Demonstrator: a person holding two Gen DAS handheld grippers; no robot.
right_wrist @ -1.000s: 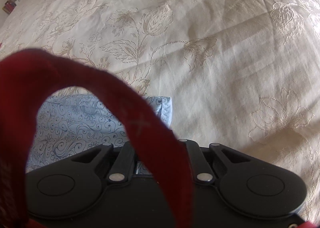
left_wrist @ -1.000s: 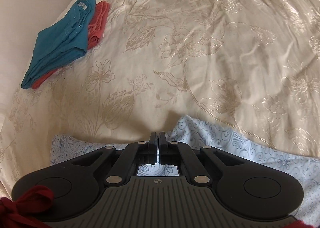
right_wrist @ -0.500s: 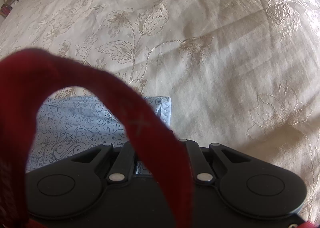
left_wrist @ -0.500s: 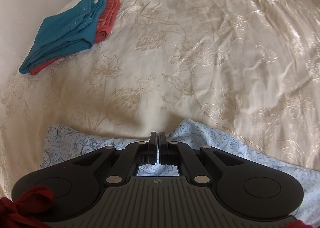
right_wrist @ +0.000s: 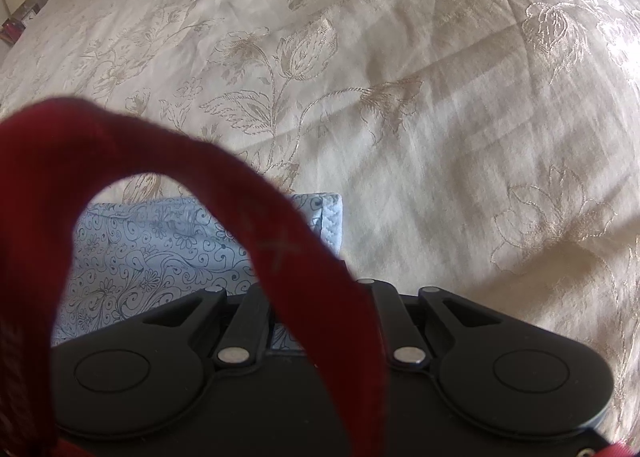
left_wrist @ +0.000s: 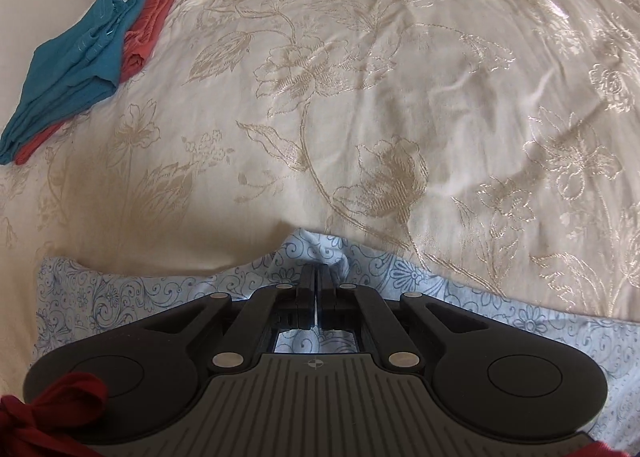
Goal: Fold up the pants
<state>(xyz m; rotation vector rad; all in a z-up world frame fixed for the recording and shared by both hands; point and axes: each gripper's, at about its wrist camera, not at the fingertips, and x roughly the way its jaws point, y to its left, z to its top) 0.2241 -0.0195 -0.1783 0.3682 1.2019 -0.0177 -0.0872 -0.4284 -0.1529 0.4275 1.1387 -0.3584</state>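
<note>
While both grippers point steeply down at the bed, the pale blue patterned pants (left_wrist: 132, 293) lie flat along the near edge of the cream embroidered bedspread (left_wrist: 360, 97); the left gripper (left_wrist: 317, 277) has its jaws pressed together on a raised pinch of the pants' edge, the cloth peaking up around the tips, which I judge to be a hold taken for lifting that edge into a fold. In the right wrist view the pants (right_wrist: 160, 253) end at a stitched hem corner just beside the right gripper (right_wrist: 320, 297); a red strap (right_wrist: 280, 241) arches across the lens and hides the tips, so whether those jaws are closed, or hold cloth, cannot be told. Well apart, near the far left side of the bedspread, a folded teal garment (left_wrist: 72, 69) rests on a folded coral garment (left_wrist: 148, 29); I judge this a stack of finished items. The fold itself is not yet made.
</note>
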